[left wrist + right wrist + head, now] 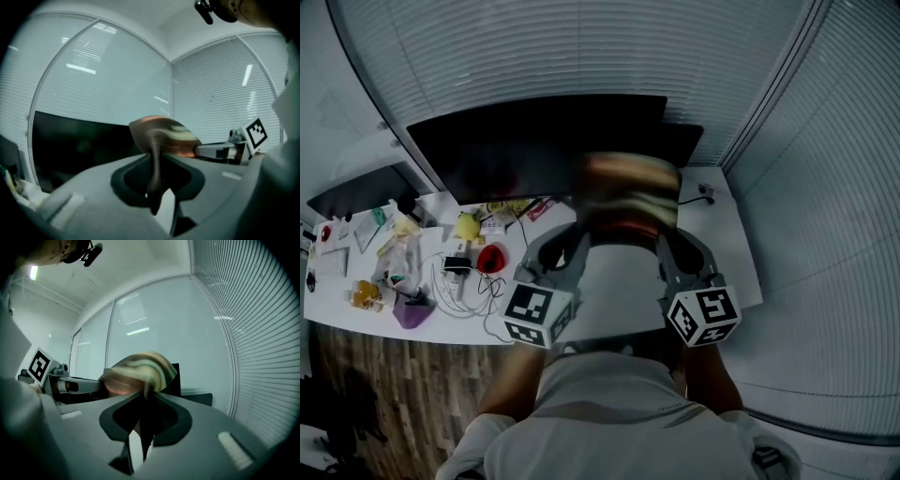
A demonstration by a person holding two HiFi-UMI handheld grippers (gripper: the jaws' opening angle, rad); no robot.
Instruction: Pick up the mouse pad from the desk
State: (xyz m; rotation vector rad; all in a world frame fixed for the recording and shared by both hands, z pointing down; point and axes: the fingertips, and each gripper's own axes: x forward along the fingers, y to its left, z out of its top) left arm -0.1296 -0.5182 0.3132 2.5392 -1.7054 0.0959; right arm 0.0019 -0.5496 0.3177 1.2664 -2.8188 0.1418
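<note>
The mouse pad (628, 192), a floppy sheet with brown, cream and reddish swirls, hangs in the air well above the white desk (727, 244), blurred by motion. My left gripper (579, 238) is shut on its left edge and my right gripper (664, 240) is shut on its right edge. In the left gripper view the mouse pad (164, 136) is pinched thin between the jaws of the left gripper (154, 164), with the right gripper (222, 151) beyond it. In the right gripper view the mouse pad (140, 369) rises from the jaws of the right gripper (142, 404), and the left gripper (70, 384) shows at the left.
A wide black monitor (544, 141) stands at the back of the desk. The desk's left part holds a red object (490, 258), a yellow object (467, 225), white cables (459, 286) and a purple object (412, 314). Blinds (581, 47) cover the walls behind and to the right.
</note>
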